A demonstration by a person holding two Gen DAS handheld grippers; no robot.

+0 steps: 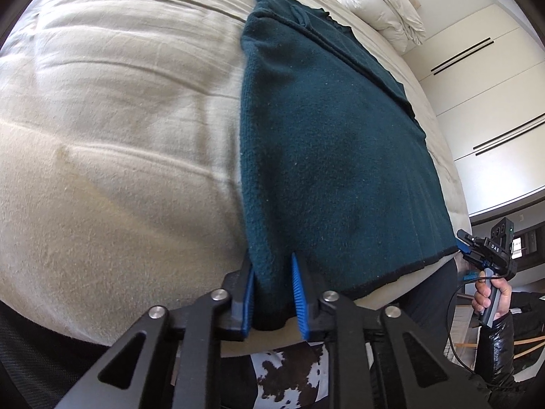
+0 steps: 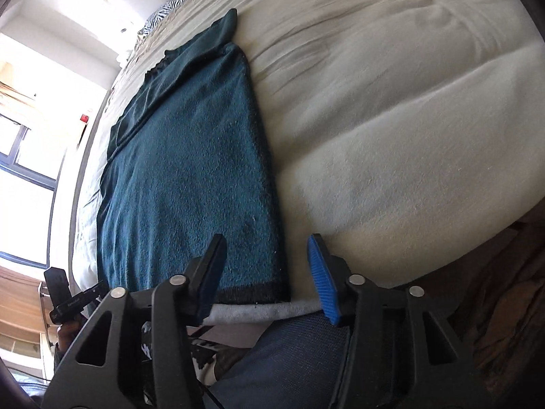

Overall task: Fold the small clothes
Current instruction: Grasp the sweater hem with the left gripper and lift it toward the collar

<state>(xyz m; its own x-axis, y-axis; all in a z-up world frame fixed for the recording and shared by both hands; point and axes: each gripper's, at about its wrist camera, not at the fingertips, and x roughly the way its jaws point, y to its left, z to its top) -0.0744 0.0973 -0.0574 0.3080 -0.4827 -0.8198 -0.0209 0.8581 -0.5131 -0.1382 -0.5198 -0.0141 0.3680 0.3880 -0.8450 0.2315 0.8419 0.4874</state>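
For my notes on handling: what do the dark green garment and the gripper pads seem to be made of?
Garment: probably wool or fleece knit, matte; fuzzy nap with lint specks, darker ribbed hem. Pads: probably blue rubber or plastic; fine ridges.

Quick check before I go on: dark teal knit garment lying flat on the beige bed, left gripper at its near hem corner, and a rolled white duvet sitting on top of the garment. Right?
Not quite. The rolled white duvet is not on the dark teal knit garment; it lies apart from it, on the far side of the beige bed, as the left wrist view shows. The rest holds: the garment lies flat and the left gripper is at its near hem corner.
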